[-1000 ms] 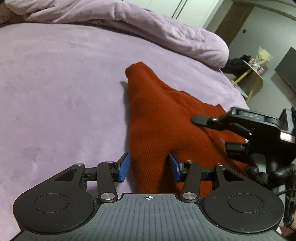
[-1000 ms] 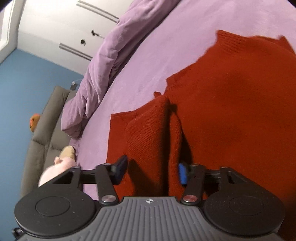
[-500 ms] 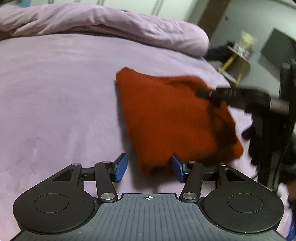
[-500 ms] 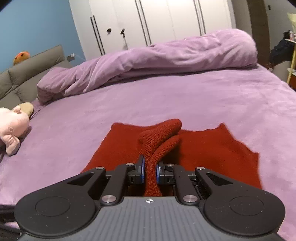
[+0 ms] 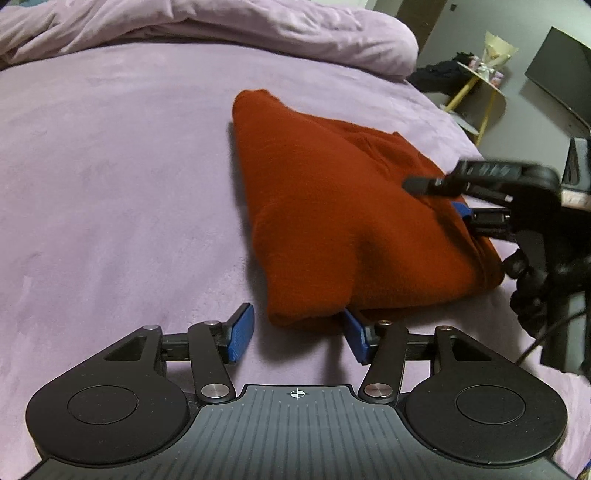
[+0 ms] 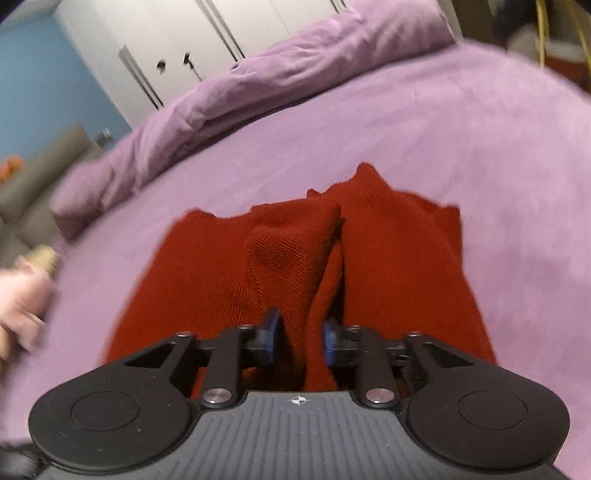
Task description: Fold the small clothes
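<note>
— Where is the sweater (image 5: 332, 206) now?

— Out on the middle of the bed (image 5: 110, 184), well short of the rolled duvet (image 5: 221, 33) at its far edge, folded into a thick pad.

— And your tongs?

— My left gripper (image 5: 295, 332) is released, at its near corner. My right gripper (image 6: 297, 338) is opening, a knit fold still between its pads.

— How will it handle?

— Soft, floppy, light, I'd judge. Take a doubled edge or corner.

Purple bed (image 5: 110, 184) with red knit garment (image 5: 332, 221), bunched purple duvet (image 5: 258, 29) along far edge.
</note>
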Available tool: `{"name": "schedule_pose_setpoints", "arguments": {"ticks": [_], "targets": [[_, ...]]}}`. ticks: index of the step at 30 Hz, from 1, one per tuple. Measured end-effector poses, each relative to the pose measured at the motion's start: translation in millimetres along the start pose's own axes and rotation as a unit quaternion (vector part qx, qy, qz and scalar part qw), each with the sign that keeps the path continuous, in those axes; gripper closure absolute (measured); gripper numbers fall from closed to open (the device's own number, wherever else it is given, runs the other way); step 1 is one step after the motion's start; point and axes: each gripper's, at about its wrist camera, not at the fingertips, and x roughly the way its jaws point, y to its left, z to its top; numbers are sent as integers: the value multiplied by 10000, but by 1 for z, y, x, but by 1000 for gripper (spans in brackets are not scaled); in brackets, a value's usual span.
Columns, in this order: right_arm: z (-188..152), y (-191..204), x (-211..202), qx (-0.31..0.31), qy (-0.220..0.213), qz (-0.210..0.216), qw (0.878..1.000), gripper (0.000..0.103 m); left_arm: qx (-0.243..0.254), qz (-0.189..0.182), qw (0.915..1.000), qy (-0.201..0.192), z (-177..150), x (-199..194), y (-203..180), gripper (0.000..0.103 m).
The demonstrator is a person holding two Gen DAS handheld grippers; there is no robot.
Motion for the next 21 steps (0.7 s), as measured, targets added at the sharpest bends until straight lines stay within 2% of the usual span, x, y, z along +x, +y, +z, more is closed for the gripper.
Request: {"name": "schedule_pose_setpoints", "arguments": {"ticks": [1, 3, 5, 6, 7, 8, 10, 12, 16, 18, 21], "targets": [[3, -5, 0, 264, 31, 224, 9994, 56, -30, 7, 10000, -10, 0, 1, -1, 45], [4, -10, -1, 630, 28, 574, 9964, 46, -55, 10, 10000, -11, -1, 3, -6, 45], [4, 3, 6, 397, 104, 467, 9981, 46, -16, 64, 10000, -30, 1, 5, -12, 45], [3, 14, 12, 70, 160, 298, 9994, 52, 25, 111, 9999, -42, 2, 6, -14, 44], [1, 25, 16, -295, 181, 74, 9994, 69, 71, 176, 9998, -61, 3, 7, -16, 43], [-1, 36, 21, -689, 162, -151, 9974, 79, 129, 254, 9996, -76, 3, 8, -17, 42], [-3, 55, 20, -1397, 64, -570, 9885, 90, 189, 335, 9992, -81, 4, 8, -21, 42], [-3, 75, 8, -2027, -243, -915, 9747, 92, 170, 334, 9992, -138, 6, 6, -23, 42], [10, 82, -14, -2412, -810, -1306, 9582, 93, 65, 469, 9986, -219, 6, 4, -23, 42], [14, 77, -16, -2542, -901, -1599, 9496, 93, -153, 356, 9990, -203, 7, 4, -19, 42], [19, 58, -11, -2411, -726, -1856, 9498, 93, -447, 246, 9986, -163, 7, 7, -15, 42]]}}
